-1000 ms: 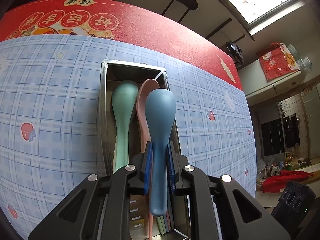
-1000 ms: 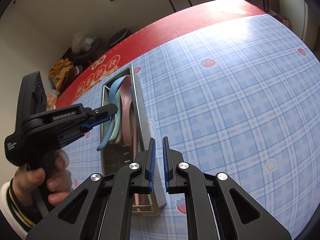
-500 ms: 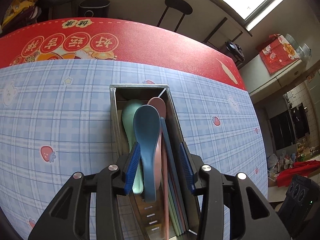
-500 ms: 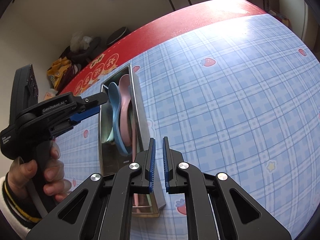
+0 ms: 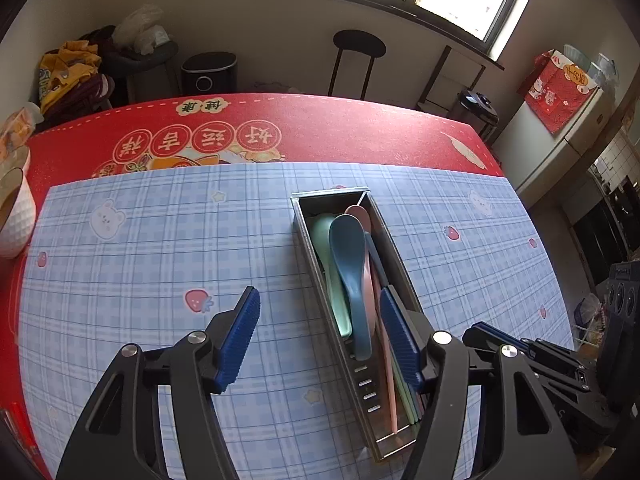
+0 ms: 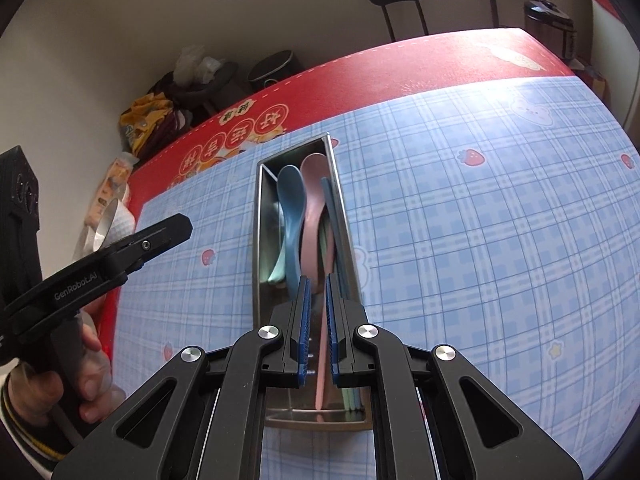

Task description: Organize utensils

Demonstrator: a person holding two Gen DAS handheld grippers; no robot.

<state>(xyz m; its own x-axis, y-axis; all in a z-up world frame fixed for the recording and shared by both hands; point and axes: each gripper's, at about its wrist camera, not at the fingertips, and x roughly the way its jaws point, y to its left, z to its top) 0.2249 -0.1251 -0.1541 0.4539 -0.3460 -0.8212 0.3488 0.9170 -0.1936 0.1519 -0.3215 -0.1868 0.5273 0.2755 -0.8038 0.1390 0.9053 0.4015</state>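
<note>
We see a long, narrow stainless-steel utensil tray (image 5: 400, 264) lying on the surface (image 5: 160, 248), which is covered by a pale blue checked cloth with strawberry and bear prints over a red cloth with round printed characters. Inside the tray lie three plastic spoons, bowls toward the far end: a dark blue plastic spoon (image 5: 350, 272) on top, a mint green plastic spoon (image 5: 326, 256) partly under it on one side, and a pink plastic spoon (image 5: 360, 213) on the other. Beside the pink spoon, along one wall, rests a bundle of pastel chopsticks (image 5: 408, 400).

Our left hand-held gripper (image 5: 320, 336) hangs above the near half of the tray with its jaws opening; the blue ribbed pads (image 5: 240, 336) stand wide apart and touch nothing, the dark blue spoon lying free in the tray below them. In the right wrist view a person's hand (image 6: 60, 384) grips its black handle.

Our right hand-held gripper (image 6: 317, 332) hovers over the near end of the tray with its pads drawn narrowly together and nothing between them; the pink spoon's handle shows through the slit, lying lower down.

A white textured cup (image 5: 14, 216) stands at the surface's edge.
</note>
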